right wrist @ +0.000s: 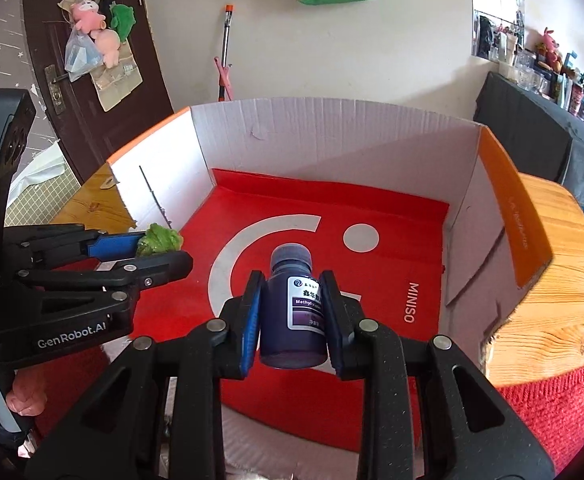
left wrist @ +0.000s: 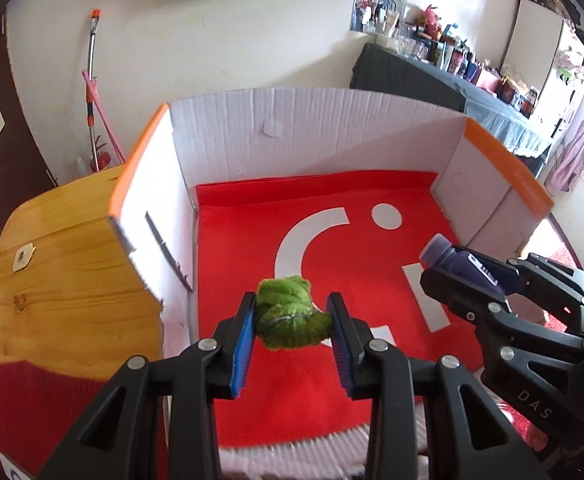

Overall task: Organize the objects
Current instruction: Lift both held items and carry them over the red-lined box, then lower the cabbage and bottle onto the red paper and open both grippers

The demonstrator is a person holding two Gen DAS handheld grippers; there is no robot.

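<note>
L gripper clamps green leafy toy, R gripper clamps purple bottle; both over cardboard box, prob. for drop-in.

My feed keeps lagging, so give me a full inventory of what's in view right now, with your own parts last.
green fabric lump: one, green, in the left claw above the box floor
bottle: one, dark purple with a white label, in the right claw
cardboard box: one, white walls, orange rim, red floor, open on the table
wooden table: one, light wood, under the box
left claw: one, black with blue pads
right claw: one, black with blue pads
</note>
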